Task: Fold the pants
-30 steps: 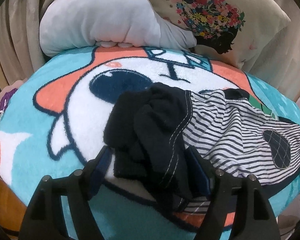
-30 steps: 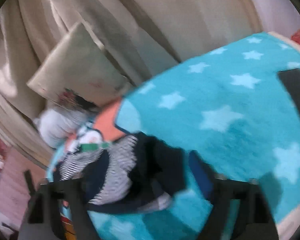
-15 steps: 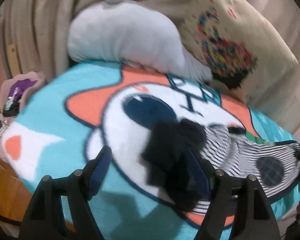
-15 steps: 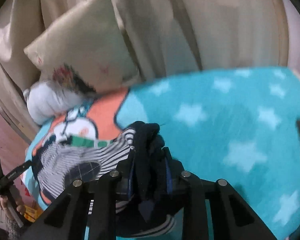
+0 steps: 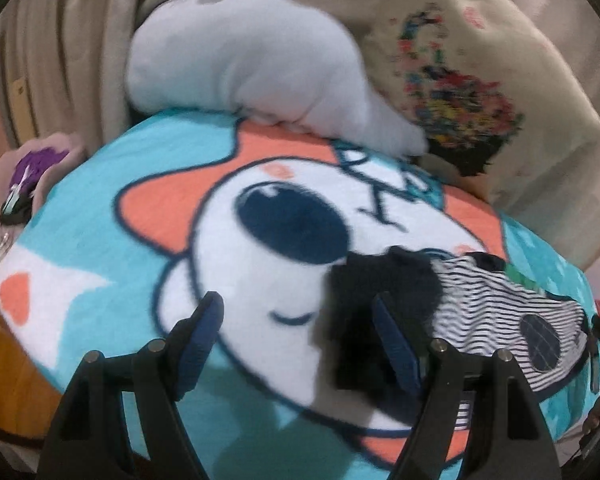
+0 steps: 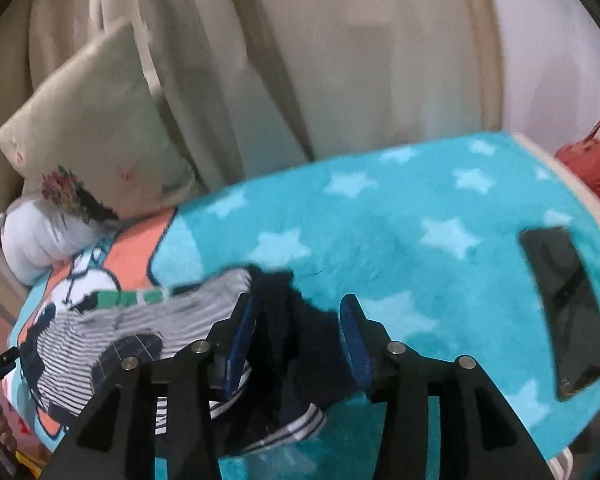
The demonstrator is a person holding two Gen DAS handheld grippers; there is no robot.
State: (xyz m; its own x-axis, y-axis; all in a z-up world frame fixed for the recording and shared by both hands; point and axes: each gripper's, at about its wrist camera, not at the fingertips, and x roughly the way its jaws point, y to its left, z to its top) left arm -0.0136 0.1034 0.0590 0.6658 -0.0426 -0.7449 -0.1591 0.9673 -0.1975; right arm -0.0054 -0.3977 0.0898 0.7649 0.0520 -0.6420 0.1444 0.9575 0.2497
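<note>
Pants: striped, dark-cuffed, lying on the cartoon blanket near the bed's edge.
Left claw: released, fingers spread.
Right claw: parted around the dark bunched end, not clamping.

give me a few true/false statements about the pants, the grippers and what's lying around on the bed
1. The left gripper is open. True.
2. The pants are plain red. False: they are striped black and white with dark navy fabric bunched at one end.
3. A dark phone lies on the starred part of the blanket. True.
4. The grey plush pillow lies on top of the pants. False: it lies at the head of the bed, apart from the pants, beside the flower-print cushion.
5. The right gripper is clamped fully shut on nothing. False: its fingers stand apart with the pants' dark bunched fabric between them.
</note>
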